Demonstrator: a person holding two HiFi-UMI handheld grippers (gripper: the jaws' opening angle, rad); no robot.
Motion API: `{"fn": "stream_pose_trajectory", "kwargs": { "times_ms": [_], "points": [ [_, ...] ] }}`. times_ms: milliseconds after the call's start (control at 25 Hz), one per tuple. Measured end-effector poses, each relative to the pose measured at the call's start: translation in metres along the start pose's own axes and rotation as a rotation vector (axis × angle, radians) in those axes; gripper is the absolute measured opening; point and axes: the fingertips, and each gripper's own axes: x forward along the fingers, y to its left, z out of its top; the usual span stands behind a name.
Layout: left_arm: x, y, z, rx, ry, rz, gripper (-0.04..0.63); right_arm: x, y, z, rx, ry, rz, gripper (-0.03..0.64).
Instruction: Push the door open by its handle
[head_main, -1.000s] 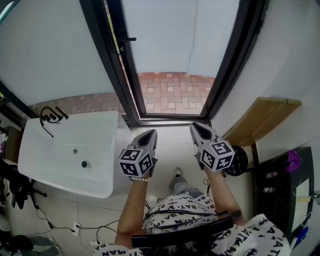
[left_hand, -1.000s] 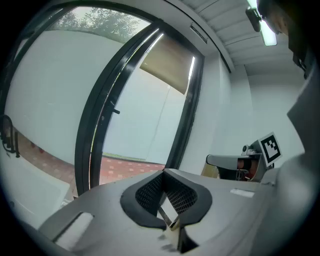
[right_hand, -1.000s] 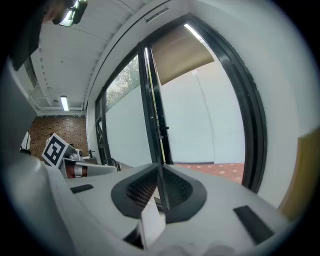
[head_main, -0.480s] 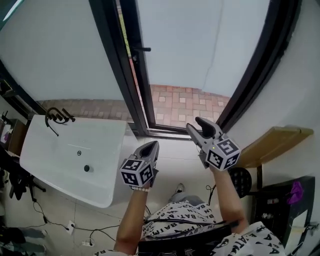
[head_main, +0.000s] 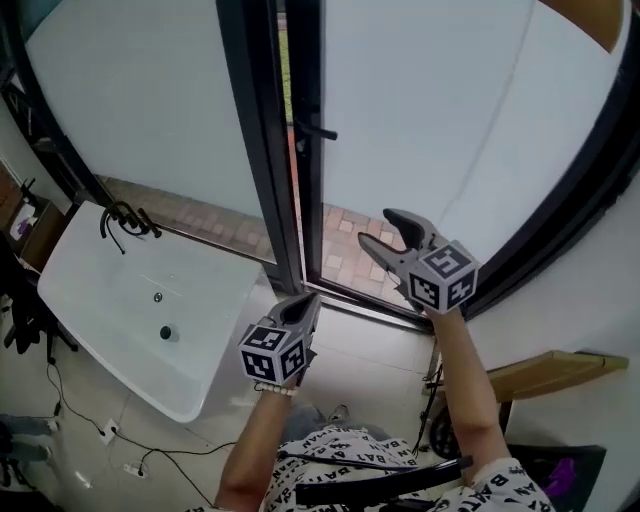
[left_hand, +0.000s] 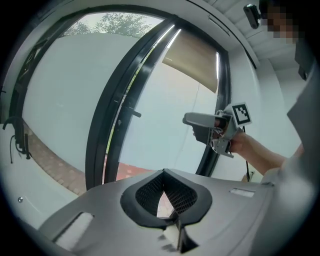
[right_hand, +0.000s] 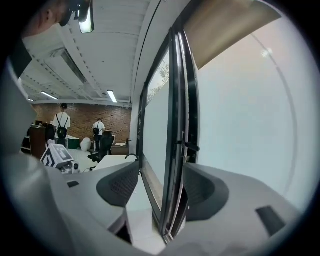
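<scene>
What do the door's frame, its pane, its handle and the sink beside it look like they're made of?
Door frame: probably coated aluminium, judging by slim matte black profiles.
Pane: likely frosted glass, pale, even, nothing visible through it.
Handle: black, seemingly metal; too small to be sure.
Sink: smooth white, ceramic or similar.

You're facing a frosted window pane (head_main: 130, 90) on the left, with a white basin (head_main: 120, 330) and black tap (head_main: 125, 222) sitting below it. Red brick paving (head_main: 345, 240) is showing outside, a wooden board (head_main: 550, 372) is sitting near right, and ceiling strip lights (right_hand: 111, 96) are glowing.
</scene>
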Motion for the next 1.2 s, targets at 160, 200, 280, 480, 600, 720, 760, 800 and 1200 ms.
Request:
{"fn": "stream_pose_trajectory", "kwargs": {
  "times_ms": [160,200,280,480,600,720,760,800,1200],
  "points": [
    [0.041,0.034,0.023,-0.051,0.032,0.069,-0.017,0.075,-0.056,0.034,0.000,0.031,0.091,0.291],
    [0.047,0.040,0.027,-0.059,0.032,0.079,-0.017,0.088,-0.066,0.039,-0.006,0.040,0.096,0.291],
    [0.055,0.049,0.030,-0.070,0.024,0.088,-0.017,0.108,-0.080,0.048,-0.033,0.057,0.090,0.291],
    [0.087,0.081,0.038,-0.092,0.010,0.085,-0.017,0.172,-0.120,0.064,-0.111,0.139,0.093,0.291],
    [0.109,0.102,0.049,-0.115,0.003,0.085,-0.017,0.215,-0.138,0.062,-0.163,0.226,0.127,0.291],
    [0.134,0.117,0.062,-0.113,0.013,0.077,-0.017,0.255,-0.151,0.047,-0.193,0.319,0.163,0.293],
    [0.142,0.121,0.065,-0.106,0.021,0.074,-0.017,0.265,-0.154,0.040,-0.209,0.354,0.171,0.293],
    [0.149,0.124,0.067,-0.099,0.029,0.070,-0.017,0.274,-0.158,0.032,-0.228,0.392,0.177,0.291],
    [0.205,0.157,0.078,-0.096,0.077,0.014,-0.017,0.321,-0.144,-0.005,-0.347,0.603,0.293,0.109]
  ]
}}
